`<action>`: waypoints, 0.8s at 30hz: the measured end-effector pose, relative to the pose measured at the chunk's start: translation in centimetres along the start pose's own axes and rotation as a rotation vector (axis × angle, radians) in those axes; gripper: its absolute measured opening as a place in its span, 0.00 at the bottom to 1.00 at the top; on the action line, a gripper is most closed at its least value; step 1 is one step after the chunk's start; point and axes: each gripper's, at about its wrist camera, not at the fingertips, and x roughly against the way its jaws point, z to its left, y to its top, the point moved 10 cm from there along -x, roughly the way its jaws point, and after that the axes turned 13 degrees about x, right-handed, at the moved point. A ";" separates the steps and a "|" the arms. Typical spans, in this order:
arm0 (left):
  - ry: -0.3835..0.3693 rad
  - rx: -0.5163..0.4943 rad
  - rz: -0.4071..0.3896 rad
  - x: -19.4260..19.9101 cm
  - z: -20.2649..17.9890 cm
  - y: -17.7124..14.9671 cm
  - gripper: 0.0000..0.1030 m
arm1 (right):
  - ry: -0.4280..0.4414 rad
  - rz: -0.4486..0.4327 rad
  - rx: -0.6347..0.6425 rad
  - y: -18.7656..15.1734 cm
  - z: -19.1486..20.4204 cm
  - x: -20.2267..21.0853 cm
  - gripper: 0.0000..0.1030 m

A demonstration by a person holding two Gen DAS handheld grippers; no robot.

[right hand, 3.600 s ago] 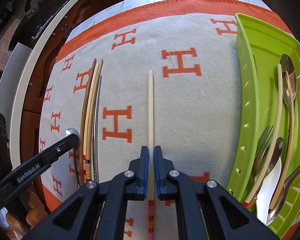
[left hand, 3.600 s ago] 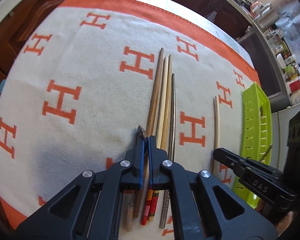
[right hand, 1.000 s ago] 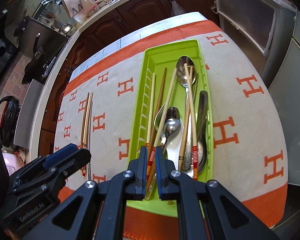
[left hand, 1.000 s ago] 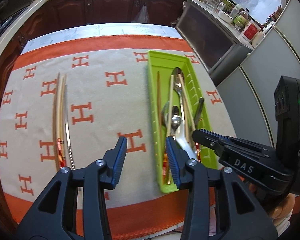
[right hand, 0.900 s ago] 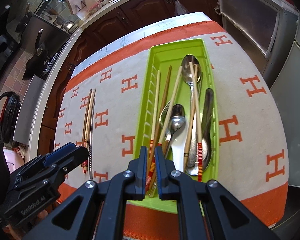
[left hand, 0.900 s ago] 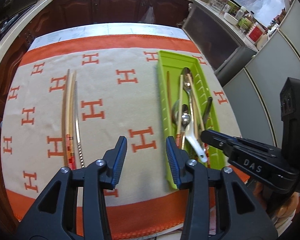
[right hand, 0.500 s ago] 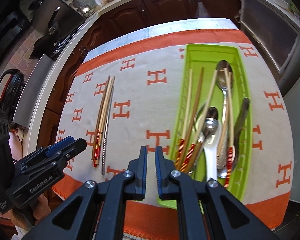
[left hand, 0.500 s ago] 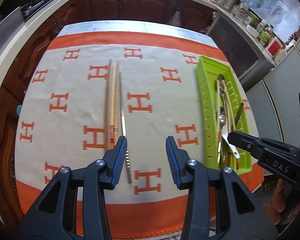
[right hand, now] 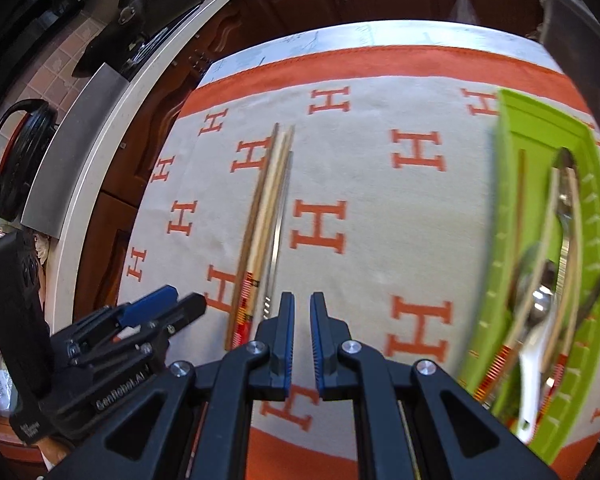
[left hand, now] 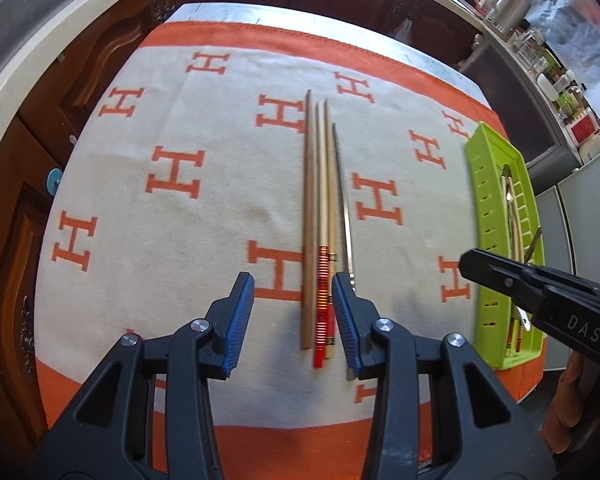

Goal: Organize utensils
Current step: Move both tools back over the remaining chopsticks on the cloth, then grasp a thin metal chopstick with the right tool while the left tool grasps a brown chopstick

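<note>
My left gripper (left hand: 293, 316) hangs with jaws spread, the chopsticks (left hand: 320, 236) lying between them. My right gripper (right hand: 302, 322) is pressed nearly together, empty; the green tray (right hand: 508, 216) sits off to its right.

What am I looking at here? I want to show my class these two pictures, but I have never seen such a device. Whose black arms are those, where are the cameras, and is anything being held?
There is no robot: a person holds a hand tool with two fingers in each hand, and a camera on each tool looks forward along them. One picture comes from the left gripper, its blue-padded fingers apart and empty above a row of chopsticks. The other comes from the right gripper, its fingers nearly together with nothing between them. Each tool also shows at the edge of the other's picture. The chopsticks lie on a cream and orange cloth printed with H shapes. To the right stands a green tray that already holds spoons and more chopsticks.
</note>
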 end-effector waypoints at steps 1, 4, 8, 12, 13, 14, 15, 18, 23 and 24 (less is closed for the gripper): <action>-0.001 0.006 0.003 -0.2 0.3 0.1 0.36 | 0.001 0.011 0.001 0.3 0.3 -0.8 0.08; -0.005 0.020 0.008 -0.6 1.2 0.3 0.36 | 0.005 0.047 0.007 1.0 0.9 -3.2 0.08; -0.011 0.032 0.006 -0.7 2.1 0.5 0.36 | -0.008 0.099 0.006 1.2 1.1 -5.6 0.08; -0.021 0.044 0.014 -1.0 2.6 0.7 0.36 | -0.026 0.113 0.019 1.5 1.5 -6.7 0.08; -0.024 0.047 0.017 -1.1 2.7 0.7 0.36 | -0.040 0.113 0.028 1.6 1.5 -6.7 0.08; -0.026 0.048 0.019 -1.2 2.8 0.7 0.36 | -0.047 0.111 0.032 1.7 1.5 -6.7 0.08; -0.027 0.050 0.020 -1.3 2.9 0.8 0.36 | -0.067 0.112 0.038 1.8 1.5 -6.7 0.08; -0.036 0.053 0.027 -1.6 2.9 0.8 0.36 | -0.087 0.114 0.048 1.9 1.6 -6.8 0.08; -0.046 0.053 0.033 -1.9 2.9 0.8 0.36 | -0.073 0.126 0.041 1.9 1.9 -7.3 0.09; -0.048 0.053 0.034 -2.0 2.9 0.8 0.36 | -0.086 0.129 0.050 2.0 1.9 -7.4 0.09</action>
